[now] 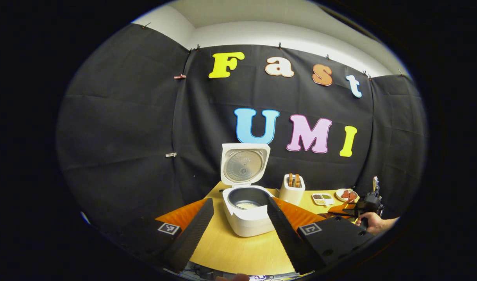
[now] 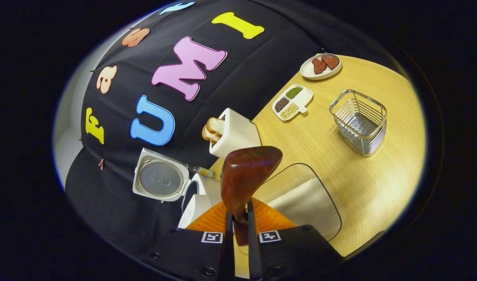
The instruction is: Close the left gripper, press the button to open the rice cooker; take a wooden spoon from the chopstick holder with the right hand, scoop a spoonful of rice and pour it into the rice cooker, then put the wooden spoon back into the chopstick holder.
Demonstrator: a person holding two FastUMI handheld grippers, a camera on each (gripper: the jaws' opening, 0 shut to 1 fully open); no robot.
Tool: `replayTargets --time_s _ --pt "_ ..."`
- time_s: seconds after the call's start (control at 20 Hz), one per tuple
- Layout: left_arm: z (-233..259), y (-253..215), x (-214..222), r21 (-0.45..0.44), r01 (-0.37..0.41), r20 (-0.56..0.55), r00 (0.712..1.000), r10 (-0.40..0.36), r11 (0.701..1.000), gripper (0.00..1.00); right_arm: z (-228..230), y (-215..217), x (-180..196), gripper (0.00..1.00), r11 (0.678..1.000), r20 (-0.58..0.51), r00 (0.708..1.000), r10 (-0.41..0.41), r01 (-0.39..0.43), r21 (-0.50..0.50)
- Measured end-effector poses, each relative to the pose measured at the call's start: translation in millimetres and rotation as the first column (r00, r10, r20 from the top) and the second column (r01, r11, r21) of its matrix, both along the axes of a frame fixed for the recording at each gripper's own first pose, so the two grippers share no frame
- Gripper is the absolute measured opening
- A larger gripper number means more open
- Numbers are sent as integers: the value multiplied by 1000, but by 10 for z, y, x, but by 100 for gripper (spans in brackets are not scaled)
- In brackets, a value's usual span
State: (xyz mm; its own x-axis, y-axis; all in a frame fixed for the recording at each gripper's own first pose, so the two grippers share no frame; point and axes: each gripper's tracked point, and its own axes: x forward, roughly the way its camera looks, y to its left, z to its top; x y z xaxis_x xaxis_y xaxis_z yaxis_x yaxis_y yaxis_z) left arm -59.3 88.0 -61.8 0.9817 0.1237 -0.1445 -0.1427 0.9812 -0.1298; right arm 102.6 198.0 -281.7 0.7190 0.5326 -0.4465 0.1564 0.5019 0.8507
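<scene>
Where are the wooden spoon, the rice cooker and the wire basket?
wooden spoon (image 2: 249,177): right gripper view, on its bowl.
rice cooker (image 1: 249,221): left gripper view, on its front wall.
wire basket (image 2: 359,134): right gripper view, on its side.

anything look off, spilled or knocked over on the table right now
Nothing stands out. The rice cooker sits upright with its lid open and rice inside, the wire holder stands upright, and the table shows no loose rice. The right gripper grips the wooden spoon above the clear rice container.
</scene>
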Motion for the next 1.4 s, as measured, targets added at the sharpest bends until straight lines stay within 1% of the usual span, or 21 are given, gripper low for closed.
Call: replayTargets --time_s 0.2,0.4,0.5,0.75,0.85,0.95,1.05,1.2,1.3,1.4 --pt "-32 -17 -10 12 6 0 1000 -6 1000 95 468 48 114 18 997 11 999 -31 30 67" --pt "-45 27 -46 32 0 1 1000 0 999 95 1023 248 264 18 993 65 997 -33 26 112" --pt "-77 77 -70 38 -12 -3 1000 12 999 95 1319 426 338 18 988 80 996 -29 16 156" --pt "-131 191 -96 29 -29 -18 999 30 999 95 1726 1016 533 18 979 90 996 9 -27 200" --pt "-142 247 -108 29 -40 -24 999 41 999 95 1809 1276 656 18 971 81 997 8 -27 237" --pt "-151 274 -96 26 -45 -26 999 46 999 95 1792 1539 785 18 967 80 997 7 -27 255" --pt "-180 333 -76 27 -54 -32 998 55 998 95 1720 1755 866 18 970 85 996 12 -32 240" --pt "-225 376 -14 3 -63 -42 997 63 998 95 1516 2021 954 18 984 98 995 24 -41 176" --pt "-268 415 8 -6 -72 -48 996 72 997 96 1350 2138 1018 18 993 104 994 38 -49 109" --pt "-283 457 19 -14 -86 -51 995 85 996 95 1249 2207 1047 18 998 137 989 61 -64 18"
